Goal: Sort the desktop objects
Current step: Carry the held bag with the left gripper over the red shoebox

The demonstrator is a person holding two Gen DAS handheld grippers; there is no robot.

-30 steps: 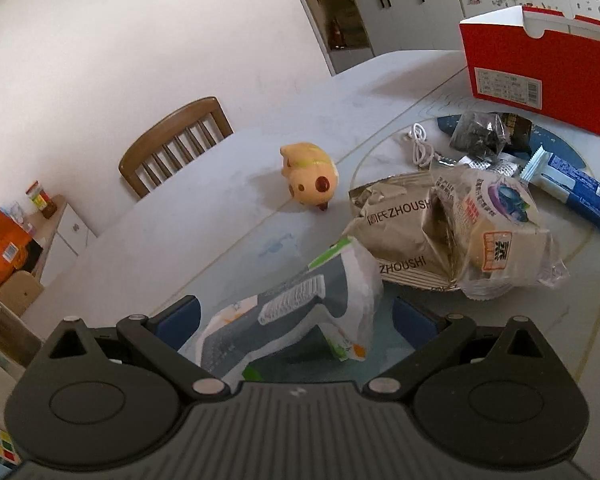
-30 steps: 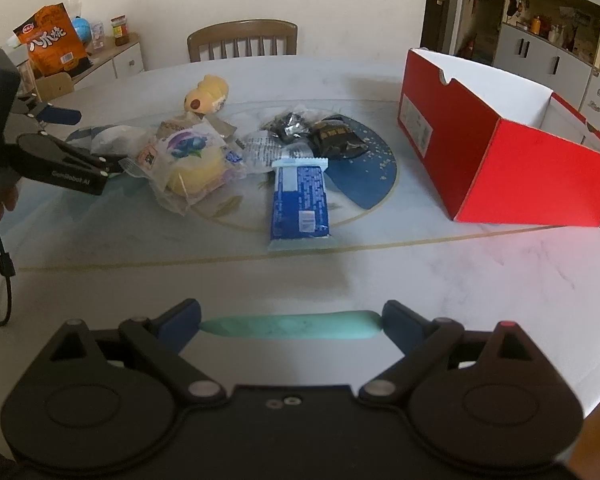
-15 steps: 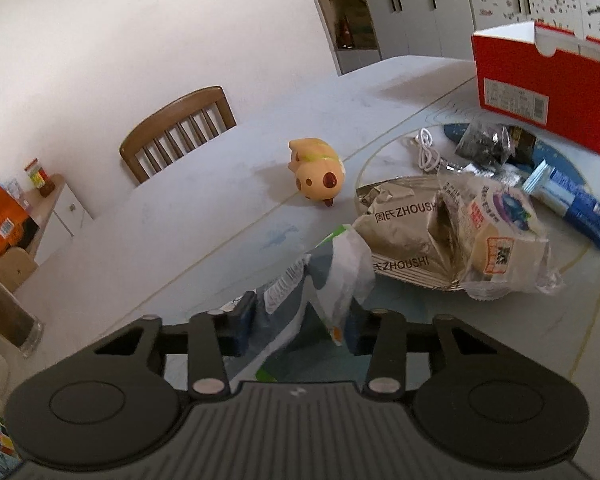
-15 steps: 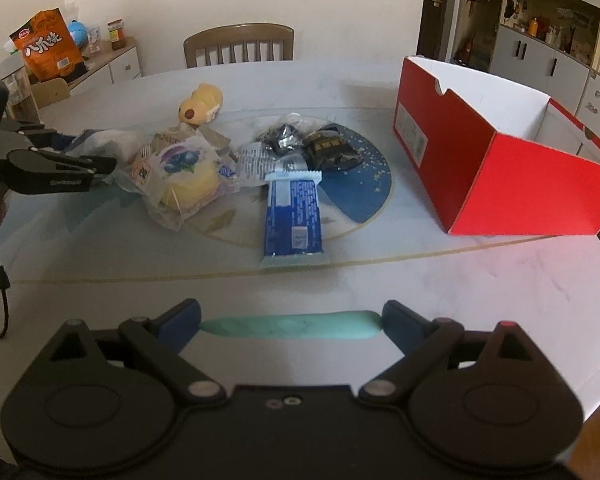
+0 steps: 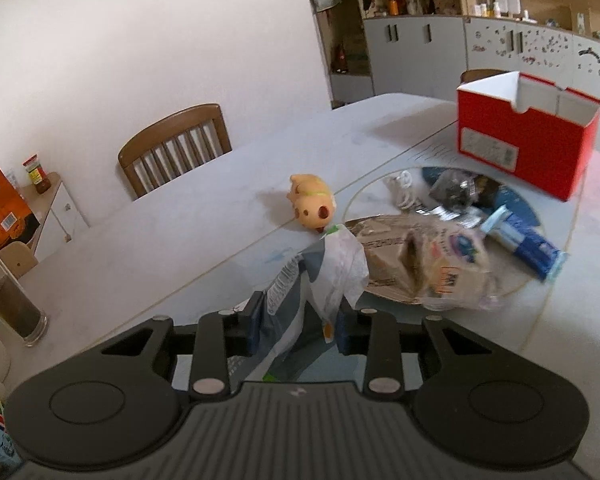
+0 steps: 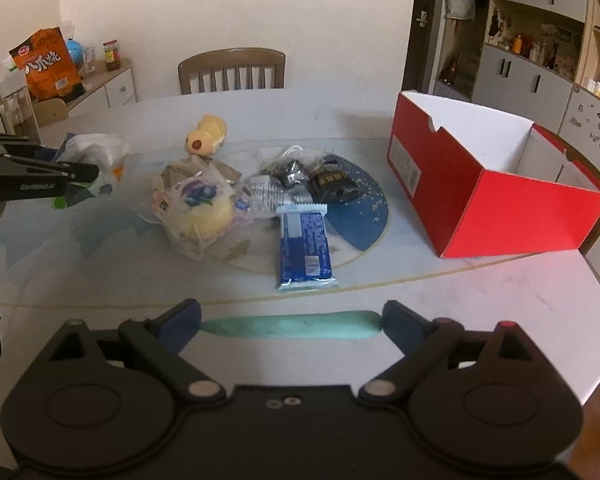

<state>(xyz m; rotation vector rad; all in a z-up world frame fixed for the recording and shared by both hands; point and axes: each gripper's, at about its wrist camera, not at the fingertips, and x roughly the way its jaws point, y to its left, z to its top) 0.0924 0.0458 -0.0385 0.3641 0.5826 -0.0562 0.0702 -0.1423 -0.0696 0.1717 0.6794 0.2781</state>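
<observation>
My left gripper (image 5: 296, 328) is shut on a white, grey and green snack packet (image 5: 320, 276) and holds it above the table, its top flopping over. From the right wrist view the same gripper (image 6: 80, 172) and packet (image 6: 96, 152) are at the far left. My right gripper (image 6: 290, 325) has its jaws wide, with a long pale green object (image 6: 290, 326) clamped end to end between the pads. The open red shoebox (image 6: 480, 200) stands at the right. A pile lies mid-table: a wrapped bun (image 6: 198, 204), a blue packet (image 6: 304, 248), dark packets (image 6: 332, 184) and a yellow pig toy (image 6: 206, 134).
A brown paper packet (image 5: 384, 248) and a white cable (image 5: 402, 192) lie by the pile. A wooden chair (image 6: 232, 70) stands behind the round table (image 6: 460, 300). A glass jar (image 5: 8, 304) stands at the left edge. A side cabinet holds an orange snack bag (image 6: 46, 64).
My left gripper closed on the snack packet and lifted it off the table. My right gripper rose a little, still holding the green object.
</observation>
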